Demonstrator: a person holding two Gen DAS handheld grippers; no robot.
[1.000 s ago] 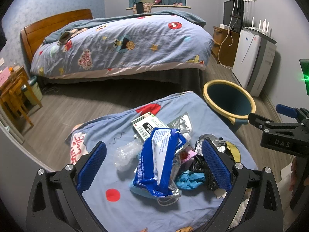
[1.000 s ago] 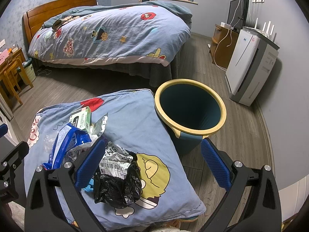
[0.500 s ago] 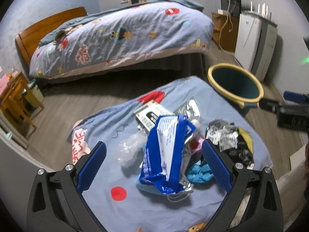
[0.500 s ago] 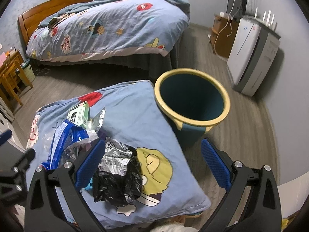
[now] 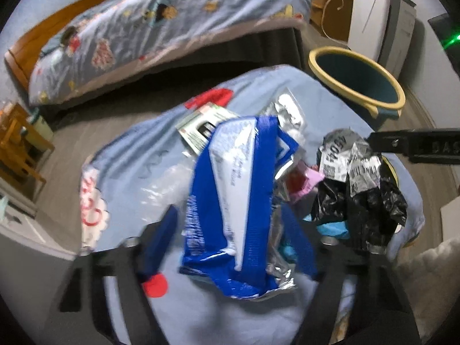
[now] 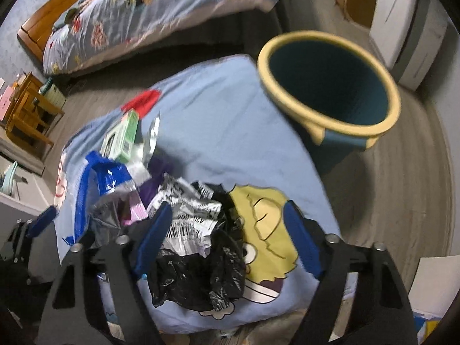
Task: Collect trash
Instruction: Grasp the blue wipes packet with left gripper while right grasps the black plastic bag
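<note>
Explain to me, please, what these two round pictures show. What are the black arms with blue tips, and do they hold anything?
No robot is here. A person carries one hand-held gripper in each hand, and each gripper has a wide-angle camera looking along its two blue-padded fingers. One picture comes from the left gripper, the other from the right gripper. Trash lies on a blue cartoon-print cushion: a blue and white wrapper, a crumpled black bag with labels, a green and white carton, silver foil. A yellow-rimmed bin stands beside it. Both grippers' jaws have just been closing, the left around the wrapper, the right around the bag; neither pair presses on it yet.

Glossy blue foil wrapper [image 5: 230, 201]; crinkled black plastic bag [image 6: 198, 273]; seemingly matt cloth pillow [image 6: 224, 120].
</note>
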